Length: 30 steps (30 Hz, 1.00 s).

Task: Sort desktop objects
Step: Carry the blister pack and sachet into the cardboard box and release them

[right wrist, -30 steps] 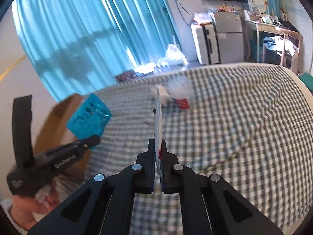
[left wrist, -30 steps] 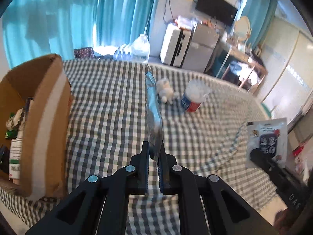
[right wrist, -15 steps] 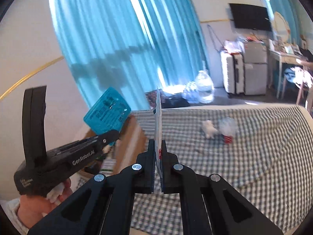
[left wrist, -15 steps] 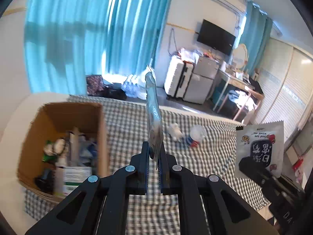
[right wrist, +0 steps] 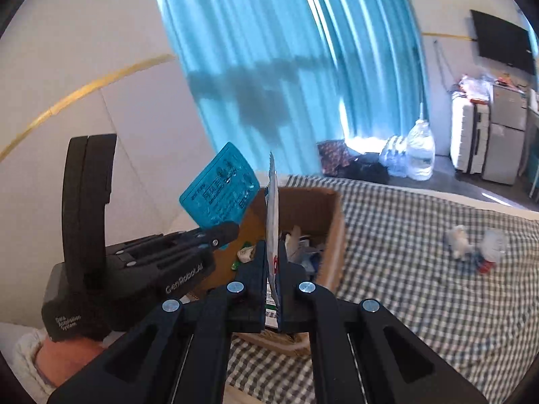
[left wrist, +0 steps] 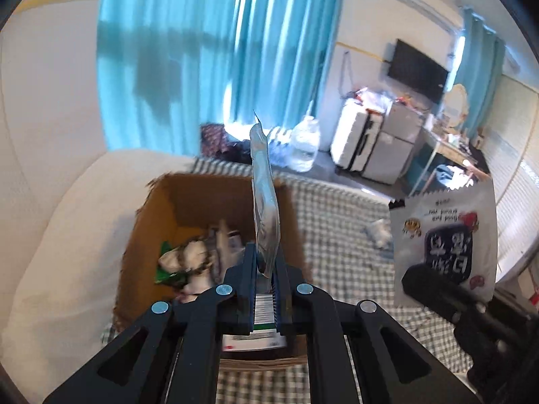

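My left gripper is shut on a blue blister pack, seen edge-on as a silvery strip and flat in the right wrist view. It hangs over the open cardboard box, which holds several items. My right gripper is shut on a white snack packet, edge-on in its own view and flat in the left wrist view. It is held above the box's near right part. The left gripper also shows in the right wrist view.
The box stands at the left end of a table with a checked cloth. A small white toy and a plastic cup lie far right on it. Blue curtains, suitcases and a water jug stand behind.
Both grippers have lifted and swung left with their packets, from over the checked cloth to above the cardboard box. The toy and cup now lie far to the right.
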Tool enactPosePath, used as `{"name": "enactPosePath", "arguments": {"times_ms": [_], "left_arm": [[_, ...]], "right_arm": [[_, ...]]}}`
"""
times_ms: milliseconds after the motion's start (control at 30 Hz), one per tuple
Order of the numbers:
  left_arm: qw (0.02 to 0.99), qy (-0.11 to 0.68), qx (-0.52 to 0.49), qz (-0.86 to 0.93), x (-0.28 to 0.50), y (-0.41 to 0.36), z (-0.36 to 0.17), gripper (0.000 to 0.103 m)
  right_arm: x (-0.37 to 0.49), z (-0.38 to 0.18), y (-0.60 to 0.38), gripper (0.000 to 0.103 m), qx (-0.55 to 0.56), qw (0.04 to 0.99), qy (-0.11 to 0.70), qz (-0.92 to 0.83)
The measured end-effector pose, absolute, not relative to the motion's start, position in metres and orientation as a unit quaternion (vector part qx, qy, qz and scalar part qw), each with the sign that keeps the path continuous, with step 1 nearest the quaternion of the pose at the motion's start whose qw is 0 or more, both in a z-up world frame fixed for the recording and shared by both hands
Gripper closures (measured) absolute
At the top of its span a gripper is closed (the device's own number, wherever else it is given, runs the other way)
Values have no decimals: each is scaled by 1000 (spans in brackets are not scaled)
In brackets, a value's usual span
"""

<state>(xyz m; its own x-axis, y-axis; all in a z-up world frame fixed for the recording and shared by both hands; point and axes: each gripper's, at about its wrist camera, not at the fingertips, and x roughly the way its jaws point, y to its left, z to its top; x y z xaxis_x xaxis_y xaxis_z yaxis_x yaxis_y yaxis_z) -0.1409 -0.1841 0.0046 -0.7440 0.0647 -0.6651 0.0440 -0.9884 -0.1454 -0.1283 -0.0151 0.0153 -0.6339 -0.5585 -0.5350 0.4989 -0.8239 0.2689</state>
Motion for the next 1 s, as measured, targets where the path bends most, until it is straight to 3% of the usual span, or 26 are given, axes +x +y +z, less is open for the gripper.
{"name": "enactPosePath", "arguments": {"times_ms": [300, 567, 600, 633, 667, 700, 733, 833, 1000], "left_arm": [[-23, -75, -412, 908, -183, -234, -60, 96], [-17, -65, -427, 902, -229, -243, -79, 95], [-8, -69, -433, 899, -234, -243, -80, 87], [-2, -69, -443, 894, -238, -242, -81, 73], [-5, -65, -452, 890, -242, -243, -83, 64], [-15, -61, -452, 890, -241, -243, -84, 49], [-21, -62, -446, 892, -239, -244, -83, 44], [-21, -75, -446, 892, -230, -246, -81, 32], [-33, -74, -442, 894, -212, -242, -72, 24]], "right_arm": [[-199, -33, -70, 100, 361, 309, -46, -879], [-259, -59, -94, 99, 384, 296, -53, -873], [-264, -59, -95, 99, 388, 294, -58, -872], [-270, -58, -94, 93, 392, 290, -64, -871], [-275, -56, -94, 79, 394, 284, -70, -871], [-279, -53, -93, 71, 394, 282, -74, -872], [-280, -49, -92, 58, 391, 283, -74, -873], [-277, -37, -86, 57, 373, 275, -68, -883], [-262, -19, -72, 57, 360, 268, -68, -891]]}}
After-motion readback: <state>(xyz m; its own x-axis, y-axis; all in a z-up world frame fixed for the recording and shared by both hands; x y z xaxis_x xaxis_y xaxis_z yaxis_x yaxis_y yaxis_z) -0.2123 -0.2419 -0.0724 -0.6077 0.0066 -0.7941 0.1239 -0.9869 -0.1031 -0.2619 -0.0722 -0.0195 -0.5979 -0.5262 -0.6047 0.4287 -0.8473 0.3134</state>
